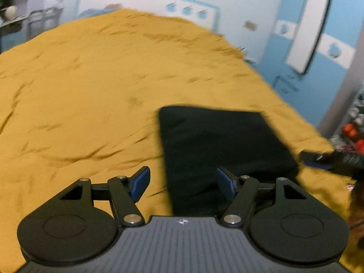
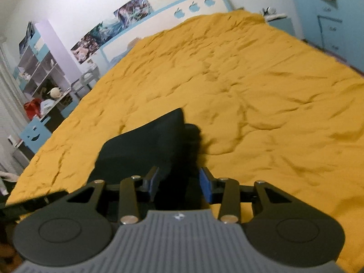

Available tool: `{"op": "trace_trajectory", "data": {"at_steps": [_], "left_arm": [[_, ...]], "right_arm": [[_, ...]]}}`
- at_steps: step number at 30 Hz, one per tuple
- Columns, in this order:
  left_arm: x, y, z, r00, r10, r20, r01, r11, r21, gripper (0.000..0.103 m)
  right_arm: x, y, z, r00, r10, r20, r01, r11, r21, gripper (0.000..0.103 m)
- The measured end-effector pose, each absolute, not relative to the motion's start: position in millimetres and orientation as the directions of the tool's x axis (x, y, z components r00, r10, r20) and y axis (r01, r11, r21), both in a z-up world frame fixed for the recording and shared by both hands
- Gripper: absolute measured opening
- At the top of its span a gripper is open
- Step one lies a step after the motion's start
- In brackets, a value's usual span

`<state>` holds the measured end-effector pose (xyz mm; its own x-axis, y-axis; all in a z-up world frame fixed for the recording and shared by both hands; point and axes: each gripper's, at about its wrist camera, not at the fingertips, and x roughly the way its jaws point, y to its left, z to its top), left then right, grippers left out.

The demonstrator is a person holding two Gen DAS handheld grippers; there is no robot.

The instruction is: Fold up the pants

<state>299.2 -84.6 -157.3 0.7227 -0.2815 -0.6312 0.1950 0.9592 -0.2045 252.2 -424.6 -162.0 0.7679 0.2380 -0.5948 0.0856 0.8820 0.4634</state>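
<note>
The black pants [image 1: 218, 150] lie folded into a compact rectangle on the mustard-yellow bedspread [image 1: 91, 91], near the bed's front edge. My left gripper [image 1: 183, 183] is open and empty, hovering above the fold's near left edge. In the right wrist view the same folded pants [image 2: 145, 150] lie just ahead of my right gripper [image 2: 179, 185], which is open with nothing between its blue pads [image 2: 208, 187]. The right gripper also shows at the right edge of the left wrist view [image 1: 334, 159].
The yellow bedspread [image 2: 250, 91] covers a wide bed. A white and blue headboard [image 2: 193, 6] stands at the far end. Shelves [image 2: 38, 68] and a desk stand left of the bed, blue drawers [image 2: 329, 31] to its right.
</note>
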Motion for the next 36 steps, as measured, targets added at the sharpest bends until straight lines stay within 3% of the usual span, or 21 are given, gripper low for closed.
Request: {"op": "trace_trajectory", "data": {"at_steps": [5,12,15,16,17,18,21,25,29,31,33,34,36], "left_arm": [[304.0,-71.8,-174.9,0.694,-0.297,-0.655,0.189,0.954,-0.233,0.076],[307.5,-103.0,-179.2,0.678,-0.366,-0.638,0.337,0.925,-0.173,0.072],[320.0,-114.5,-193.9,0.665,-0.308,-0.681,0.316,0.941,-0.118,0.068],[322.1,-114.7,-199.8,0.65,-0.297,-0.699,0.3,0.946,-0.123,0.062],[324.6,-114.4,-203.3,0.632,-0.309,-0.71,0.294,0.944,-0.149,0.042],[323.2,-114.5,-202.1,0.632,-0.314,-0.709,0.292,0.943,-0.158,0.031],[310.7,-109.6,-187.6,0.678,-0.319,-0.662,0.289,0.944,-0.159,0.011],[306.9,-97.6,-185.1,0.669,-0.347,-0.658,0.271,0.937,-0.219,0.009],[308.1,-110.5,-200.5,0.645,-0.308,-0.699,0.289,0.945,-0.15,0.009],[306.1,-108.2,-198.2,0.647,-0.318,-0.693,0.281,0.944,-0.171,0.009],[303.3,-104.7,-195.1,0.653,-0.325,-0.684,0.282,0.943,-0.179,0.009],[303.2,-103.3,-195.8,0.655,-0.328,-0.681,0.283,0.942,-0.182,0.009],[303.9,-103.3,-197.7,0.66,-0.325,-0.677,0.287,0.942,-0.173,0.009]], "right_arm": [[269.7,-407.9,-169.9,0.711,0.272,-0.648,0.078,0.886,0.457,0.036],[269.0,-401.0,-172.5,0.704,0.276,-0.655,0.064,0.893,0.446,0.036],[268.9,-402.4,-173.1,0.705,0.271,-0.655,0.068,0.894,0.443,0.035],[269.6,-403.6,-174.6,0.703,0.274,-0.656,0.073,0.89,0.45,0.034],[270.2,-405.3,-176.1,0.7,0.277,-0.658,0.081,0.885,0.459,0.025],[270.6,-407.5,-177.3,0.696,0.277,-0.662,0.092,0.88,0.465,0.009],[267.6,-415.4,-174.1,0.698,0.304,-0.649,0.1,0.855,0.509,0.008],[257.7,-435.9,-168.2,0.736,0.397,-0.548,0.076,0.756,0.65,0.008],[262.1,-441.9,-201.1,0.675,0.401,-0.619,0.156,0.742,0.652,0.007],[257.9,-447.1,-210.4,0.684,0.415,-0.6,0.164,0.714,0.681,0.006],[252.1,-447.6,-206.1,0.699,0.424,-0.575,0.14,0.708,0.692,0.009],[250.9,-446.1,-203.9,0.7,0.437,-0.565,0.121,0.706,0.697,0.017],[248.8,-443.7,-201.9,0.705,0.442,-0.555,0.094,0.718,0.69,0.018]]}}
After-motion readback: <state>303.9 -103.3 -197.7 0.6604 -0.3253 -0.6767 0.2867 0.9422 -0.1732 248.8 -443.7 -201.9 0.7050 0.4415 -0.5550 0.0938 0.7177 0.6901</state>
